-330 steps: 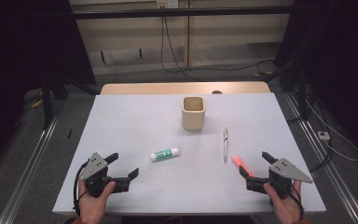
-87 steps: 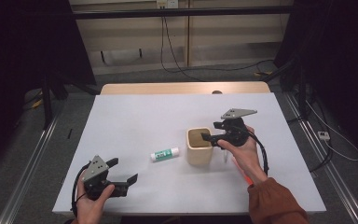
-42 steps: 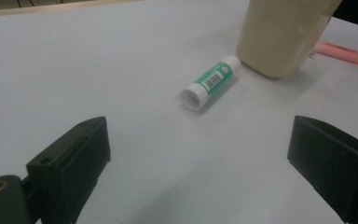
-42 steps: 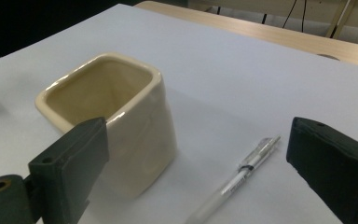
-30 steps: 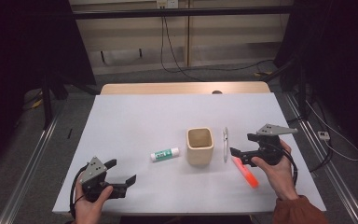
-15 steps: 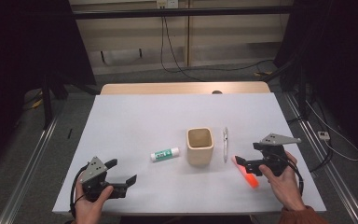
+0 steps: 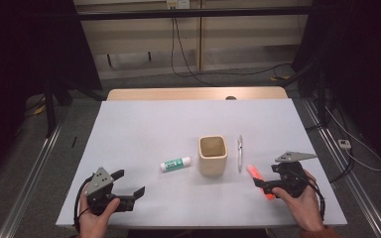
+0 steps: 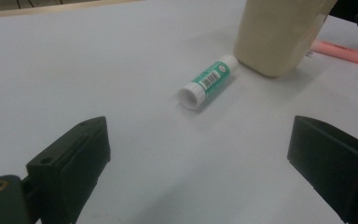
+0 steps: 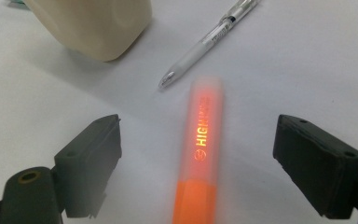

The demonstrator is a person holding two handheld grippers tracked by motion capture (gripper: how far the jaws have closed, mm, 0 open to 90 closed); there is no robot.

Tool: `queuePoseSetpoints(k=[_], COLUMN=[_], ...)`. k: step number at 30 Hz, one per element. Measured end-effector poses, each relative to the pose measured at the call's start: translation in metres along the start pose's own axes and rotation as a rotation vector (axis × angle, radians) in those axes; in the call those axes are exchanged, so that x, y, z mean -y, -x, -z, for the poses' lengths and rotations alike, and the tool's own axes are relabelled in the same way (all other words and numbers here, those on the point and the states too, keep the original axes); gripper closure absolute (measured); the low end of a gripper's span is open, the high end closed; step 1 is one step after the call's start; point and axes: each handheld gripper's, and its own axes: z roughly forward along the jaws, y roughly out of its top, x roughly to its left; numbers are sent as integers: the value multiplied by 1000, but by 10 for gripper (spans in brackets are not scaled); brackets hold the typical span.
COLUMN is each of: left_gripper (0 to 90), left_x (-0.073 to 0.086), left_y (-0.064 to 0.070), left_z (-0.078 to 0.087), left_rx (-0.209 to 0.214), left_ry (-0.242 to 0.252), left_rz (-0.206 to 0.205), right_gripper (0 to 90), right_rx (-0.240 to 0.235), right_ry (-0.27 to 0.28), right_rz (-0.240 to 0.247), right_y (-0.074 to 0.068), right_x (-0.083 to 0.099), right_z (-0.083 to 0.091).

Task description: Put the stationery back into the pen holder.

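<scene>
Right tool (image 9: 198,168) lower, wide around highlighter (image 9: 201,154)

Cup (image 8: 279,35): top cut off by picture edge.
Highlighter (image 9: 200,154): blurry, lower end cut off at bottom edge.
Pen (image 9: 209,39): far end cut off at top.
Glue stick (image 8: 208,80): label words too small to read.

The orange highlighter (image 9: 202,154) carries glowing lettering along its barrel that reads "HIGH", the rest blurred. The glue stick (image 8: 208,80) has a green label with a barcode, its print too small to read.
</scene>
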Motion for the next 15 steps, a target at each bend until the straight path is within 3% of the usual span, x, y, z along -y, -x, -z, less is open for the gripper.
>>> queuePoseSetpoints(k=[4, 6, 11, 15], left_gripper=[56, 56, 56, 56], left_x=[0, 0, 0, 0], left_y=[0, 0, 0, 0], left_z=[0, -1, -1, -1], left_rx=[4, 4, 4, 5], left_ry=[-4, -2, -2, -3], left_rz=[-4, -1, 1, 0], right_gripper=[203, 272, 302, 367], right_rx=[19, 26, 53, 45], right_ry=[-23, -35, -65, -104], right_rz=[-5, 3, 18, 19], right_y=[1, -1, -7, -8], right_x=[3, 5, 8, 11], right_z=[-2, -2, -3, -8])
